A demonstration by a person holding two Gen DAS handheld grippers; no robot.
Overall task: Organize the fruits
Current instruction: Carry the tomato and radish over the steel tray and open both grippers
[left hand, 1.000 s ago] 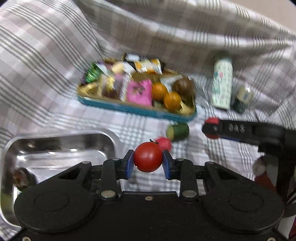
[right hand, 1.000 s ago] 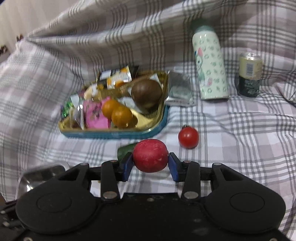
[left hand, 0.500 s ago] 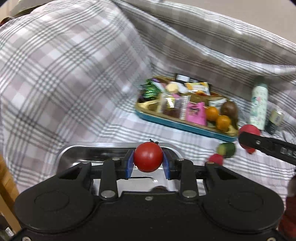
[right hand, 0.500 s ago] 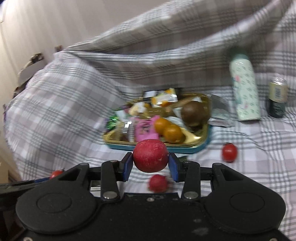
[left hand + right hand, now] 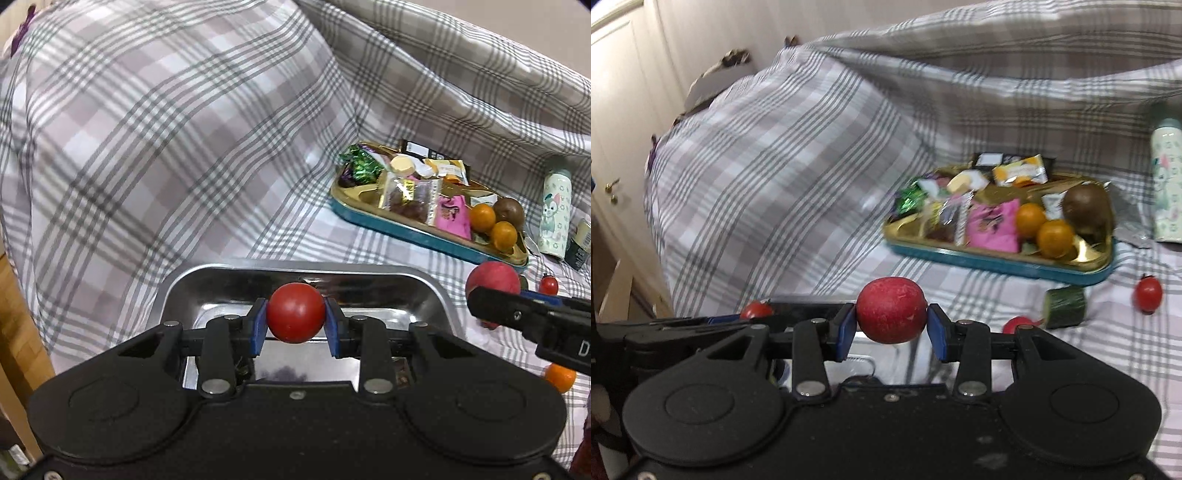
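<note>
My left gripper (image 5: 295, 324) is shut on a smooth red tomato (image 5: 295, 312) and hangs over the steel tray (image 5: 424, 284) on the checked cloth. My right gripper (image 5: 892, 324) is shut on a dull red round fruit (image 5: 891, 309); in the left wrist view that fruit (image 5: 493, 278) shows just right of the tray. In the right wrist view the left gripper's tomato (image 5: 756, 309) sits at the left, and the steel tray (image 5: 886, 354) lies below the fingers. A gold and teal tray (image 5: 997, 258) holds two orange fruits (image 5: 1054, 236), a brown fruit (image 5: 1086, 201) and wrapped snacks.
Loose on the cloth lie a small tomato (image 5: 1147, 291), a cucumber piece (image 5: 1065, 307), a red fruit (image 5: 1015, 325) and an orange fruit (image 5: 560, 376). A patterned bottle (image 5: 554, 214) and a can (image 5: 581, 243) stand at the right. A checked cushion (image 5: 166, 129) rises left.
Both grippers swung left with their fruits still held. The steel tray came under the left gripper; the snack tray slid to the right in both views.
</note>
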